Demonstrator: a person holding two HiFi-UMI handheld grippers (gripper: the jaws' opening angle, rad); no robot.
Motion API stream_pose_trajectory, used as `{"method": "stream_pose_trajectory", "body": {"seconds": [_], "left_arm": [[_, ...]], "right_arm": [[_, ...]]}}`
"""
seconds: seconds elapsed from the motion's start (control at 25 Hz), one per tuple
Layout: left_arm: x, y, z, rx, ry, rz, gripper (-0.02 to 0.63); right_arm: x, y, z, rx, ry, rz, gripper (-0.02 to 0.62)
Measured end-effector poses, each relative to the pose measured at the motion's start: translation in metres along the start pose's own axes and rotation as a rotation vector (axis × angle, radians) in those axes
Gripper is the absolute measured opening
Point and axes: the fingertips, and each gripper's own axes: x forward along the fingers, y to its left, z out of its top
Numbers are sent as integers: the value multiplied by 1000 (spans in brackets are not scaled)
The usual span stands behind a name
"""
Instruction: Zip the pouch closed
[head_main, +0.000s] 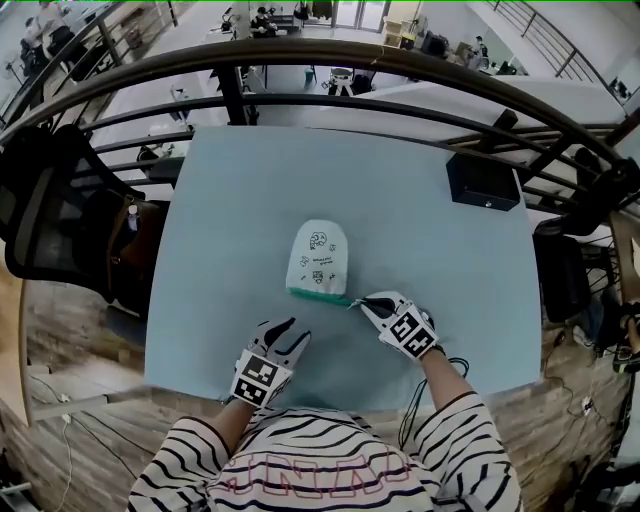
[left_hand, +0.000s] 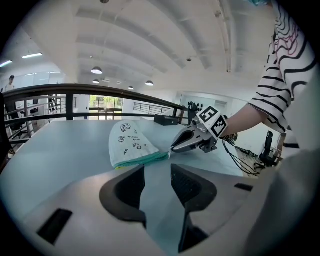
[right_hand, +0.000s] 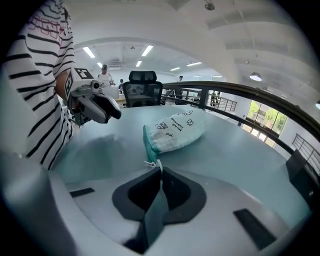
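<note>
Pinching the tiny white zipper pull (right_hand: 149, 163), the right tool (head_main: 362, 303) is sitting closed on it, white fabric pouch (head_main: 318, 258) lying mid pale-blue desk (head_main: 230, 200). Left tool (head_main: 293, 333) is hanging open, empty, off the pouch, so a tug is probably dragging everything along.

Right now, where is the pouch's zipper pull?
In the head view, the zipper pull sits at the near right corner of the pouch, pinched at the tips of the right gripper.

Pale blue table (head_main: 220, 250), white pouch (head_main: 318, 258) near front edge, black box (head_main: 483, 181) far right
</note>
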Motion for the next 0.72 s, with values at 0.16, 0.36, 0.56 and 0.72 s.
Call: {"method": "stream_pose_trajectory", "body": {"seconds": [0.16,0.36,0.56,0.72], "left_arm": [[9,-6,2,22,4,-23,146],[23,-9,7,41,-8,-51,146],[35,-16,15,81,-9,-88,146],[49,-26,18,123,-1,-130,146]], "right_arm": [[-8,3,1,149,-56,19,31],[-19,12,10,326,-146,25,30],[-28,27,23,375,-187,15,29],[-28,39,28,371,-187,5,29]]}}
